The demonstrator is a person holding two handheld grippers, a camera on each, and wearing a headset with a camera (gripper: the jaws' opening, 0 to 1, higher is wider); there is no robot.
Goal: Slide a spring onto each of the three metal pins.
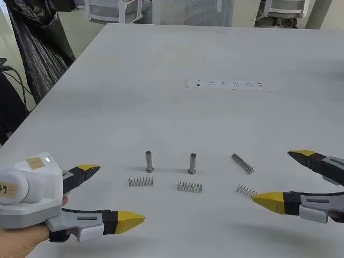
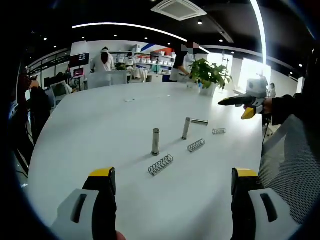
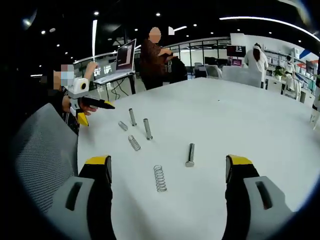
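Metal pins in row on white tabletop [image 1: 161, 107]: left pin [image 1: 149, 161] and middle pin [image 1: 192, 163] stand upright, right pin [image 1: 243, 163] lies on side. One spring lies flat near each pin, apart from it: left spring [image 1: 141, 181], middle spring [image 1: 189, 187], right spring [image 1: 246, 190]. Left hand-held gripper [image 1: 119, 193] wide open, holds nothing, near left spring. Right hand-held gripper [image 1: 272, 176] wide open, empty, lower tip just beside right spring. Power strip [image 1: 228, 84] farther back.
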